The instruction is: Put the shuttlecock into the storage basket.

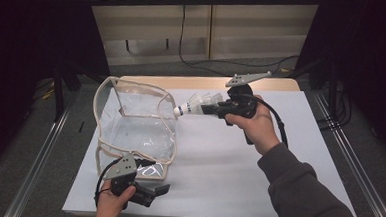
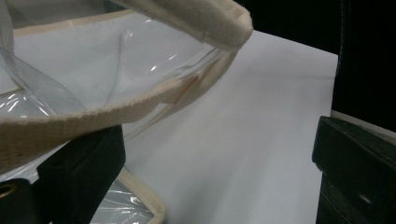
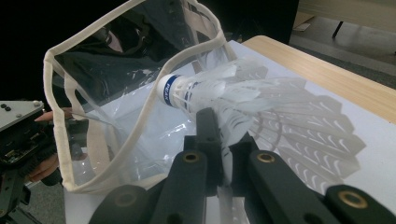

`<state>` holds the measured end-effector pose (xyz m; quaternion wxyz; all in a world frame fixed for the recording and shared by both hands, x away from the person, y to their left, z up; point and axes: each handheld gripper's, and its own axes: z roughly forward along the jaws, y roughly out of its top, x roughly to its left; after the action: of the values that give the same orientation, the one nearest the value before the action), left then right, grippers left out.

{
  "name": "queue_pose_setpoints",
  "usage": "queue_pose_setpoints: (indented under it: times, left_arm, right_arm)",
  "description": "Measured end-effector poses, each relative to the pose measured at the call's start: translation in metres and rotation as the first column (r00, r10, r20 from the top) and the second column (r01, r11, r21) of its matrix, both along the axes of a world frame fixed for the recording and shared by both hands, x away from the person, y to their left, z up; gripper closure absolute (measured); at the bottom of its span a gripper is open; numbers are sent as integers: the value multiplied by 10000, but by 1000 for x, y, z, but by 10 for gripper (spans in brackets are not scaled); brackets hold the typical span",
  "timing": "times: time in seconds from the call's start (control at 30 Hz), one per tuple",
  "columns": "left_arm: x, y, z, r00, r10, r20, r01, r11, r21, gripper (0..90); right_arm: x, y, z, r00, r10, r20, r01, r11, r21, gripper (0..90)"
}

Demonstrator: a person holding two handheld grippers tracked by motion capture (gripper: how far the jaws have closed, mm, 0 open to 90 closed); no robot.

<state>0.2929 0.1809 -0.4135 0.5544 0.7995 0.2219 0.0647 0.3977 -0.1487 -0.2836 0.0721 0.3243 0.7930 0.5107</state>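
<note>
Shuttlecock (image 1: 197,103) feathers are what the right gripper (image 1: 212,108) has pinched, its jaws closed tight on the white skirt so the rounded cork nose with its blue band points toward the clear bag (image 1: 139,120). It hangs in the air above the white table (image 1: 228,160), just beside the bag's raised mouth, not yet inside.

It looks nearly weightless, and I'd judge the feathers brittle: squeeze too hard or twist and they would bend or split. The firmer place to hold it would be the cork end or the stem ring just behind it, though gripping the skirt leaves the nose free to go in first.

From the right gripper view the shuttlecock (image 3: 205,91) shows overlapping translucent white vanes fanning out from a small white cap, with printed lettering on the blue stripe too small to read.

The bag is soft clear plastic edged in cream webbing (image 2: 60,126); it sags and would collapse without support. The left gripper (image 1: 149,190) sits at the bag's near corner, its jaws standing wide apart, with the webbing strap lying across one of them rather than clamped.
</note>
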Motion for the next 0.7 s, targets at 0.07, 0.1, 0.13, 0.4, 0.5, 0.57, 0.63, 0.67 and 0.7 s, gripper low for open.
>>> queue_pose_setpoints:
  times: [0.07, 0.1, 0.13, 0.4, 0.5, 0.57, 0.63, 0.67, 0.7]
  left_arm:
    - [0, -1, 0, 10000, 57, 32, -57, 10000, -13, 29]
    - [0, 0, 0, 10000, 38, 27, -38, 10000, 21, 28]
    - [0, 0, 0, 10000, 44, 12, -44, 10000, 10, 28]
    - [0, 0, 0, 10000, 29, 20, -29, 10000, 42, 28]
    - [-1, 0, 0, 10000, 32, 24, -32, 10000, 48, 29]
    - [0, 0, 0, 10000, 11, 33, -12, 10000, 49, 28]
    - [-1, 0, 0, 10000, 30, 20, -30, 10000, 50, 28]
    - [-1, 0, 0, 10000, 33, 34, -34, 10000, 60, 28]
    - [-1, 0, 0, 10000, 29, 35, -29, 10000, 50, 28]
  right_arm:
    - [0, 1, 0, 10000, 13, -22, -13, 10000, -48, 875]
    - [0, 1, 0, 10000, 32, -27, -32, 10000, -24, 875]
    - [0, 2, 1, 10000, 44, -20, -44, 10000, -7, 874]
    - [-1, 10, 6, 9998, 176, 3, -176, 9998, 7, 874]
    - [-1, 13, 9, 9998, 219, 19, -219, 9997, 48, 874]
    - [-1, 16, 11, 9997, 245, 48, -245, 9997, 1, 875]
    - [-2, 20, 12, 9995, 321, 52, -321, 9995, 12, 874]
    - [-2, 21, 12, 9995, 313, 36, -313, 9995, -16, 875]
    - [-2, 23, 12, 9995, 326, 13, -326, 9995, -15, 874]
